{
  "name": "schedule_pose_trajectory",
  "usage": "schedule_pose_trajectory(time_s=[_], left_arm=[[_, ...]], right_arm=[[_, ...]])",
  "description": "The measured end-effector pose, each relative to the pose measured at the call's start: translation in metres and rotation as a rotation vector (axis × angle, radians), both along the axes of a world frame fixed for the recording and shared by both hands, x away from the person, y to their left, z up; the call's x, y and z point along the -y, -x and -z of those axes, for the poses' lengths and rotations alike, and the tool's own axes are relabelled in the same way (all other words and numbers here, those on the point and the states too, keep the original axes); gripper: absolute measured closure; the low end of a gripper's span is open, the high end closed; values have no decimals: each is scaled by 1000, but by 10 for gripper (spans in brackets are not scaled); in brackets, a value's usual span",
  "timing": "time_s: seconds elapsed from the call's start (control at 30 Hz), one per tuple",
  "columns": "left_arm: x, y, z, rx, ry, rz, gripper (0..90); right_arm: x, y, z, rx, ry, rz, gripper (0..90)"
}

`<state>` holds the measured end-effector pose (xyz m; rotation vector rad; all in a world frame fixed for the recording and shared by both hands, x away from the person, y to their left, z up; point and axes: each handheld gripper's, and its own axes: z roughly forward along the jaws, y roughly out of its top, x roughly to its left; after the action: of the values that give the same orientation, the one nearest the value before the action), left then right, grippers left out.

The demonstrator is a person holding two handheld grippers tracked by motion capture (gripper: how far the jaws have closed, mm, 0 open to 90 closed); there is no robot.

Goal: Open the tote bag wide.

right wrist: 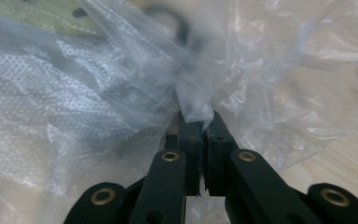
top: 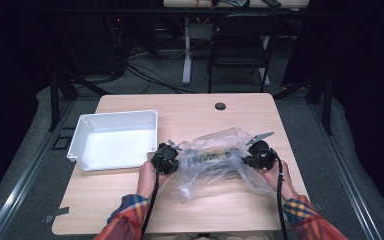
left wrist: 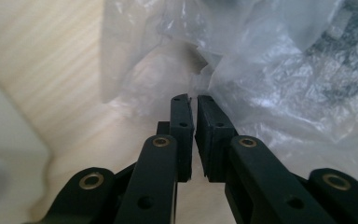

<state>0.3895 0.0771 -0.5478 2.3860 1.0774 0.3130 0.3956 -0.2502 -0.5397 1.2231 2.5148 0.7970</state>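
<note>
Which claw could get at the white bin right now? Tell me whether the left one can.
Probably yes. The left claw sits just right of the white bin, with bare table between. But it looks shut on the plastic bag, so it would have to let go first.

One clear plastic bag (top: 215, 160) lies on the one wooden table (top: 180, 210), with one white bin (top: 114, 141) just left of the bag. Two grippers flank the bag: the left gripper (left wrist: 193, 100) at its left edge, the right gripper (right wrist: 200, 122) at its right edge. One dark chair (top: 240, 45) stands beyond the table's far edge.
</note>
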Motion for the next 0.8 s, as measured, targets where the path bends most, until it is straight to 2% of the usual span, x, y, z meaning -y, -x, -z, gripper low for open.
schedule_pose_trajectory(time_s=[0.07,0.13,0.23,0.27,0.33,0.37,0.47,0.53,0.57,0.6,0.63,0.67,0.73,0.77,0.8], left_arm=[[2,3,2,-41,28,25,860],[2,4,2,-60,41,38,865],[2,6,3,-79,42,51,865],[1,8,1,-75,26,53,850],[-1,10,-2,-76,31,52,780],[-3,11,-5,-77,31,49,780],[-13,19,-21,-41,50,40,661],[-18,26,-33,-17,65,24,520],[-21,32,-43,11,93,17,452],[-21,32,-43,11,93,17,423],[-21,36,-49,30,96,14,397],[-19,41,-54,42,116,15,369],[-15,49,-62,55,135,30,354],[-11,55,-67,74,139,43,332],[-11,55,-67,74,139,43,329]], right_arm=[[-1,3,1,-8,-5,-22,883],[0,5,1,-19,-13,-25,884],[1,8,0,-30,-21,-37,885],[1,10,0,-30,-33,-46,884],[2,12,-3,-22,-37,-42,884],[2,12,-3,-22,-37,-42,884],[3,14,-9,-1,-57,-36,884],[4,15,-14,13,-74,-36,883],[4,18,-20,40,-87,-26,882],[4,18,-20,40,-87,-26,882],[6,19,-25,50,-94,-21,880],[7,21,-30,69,-103,-17,880],[8,22,-32,75,-117,-19,878],[9,24,-37,94,-118,-19,876],[9,24,-37,94,-118,-19,876]])
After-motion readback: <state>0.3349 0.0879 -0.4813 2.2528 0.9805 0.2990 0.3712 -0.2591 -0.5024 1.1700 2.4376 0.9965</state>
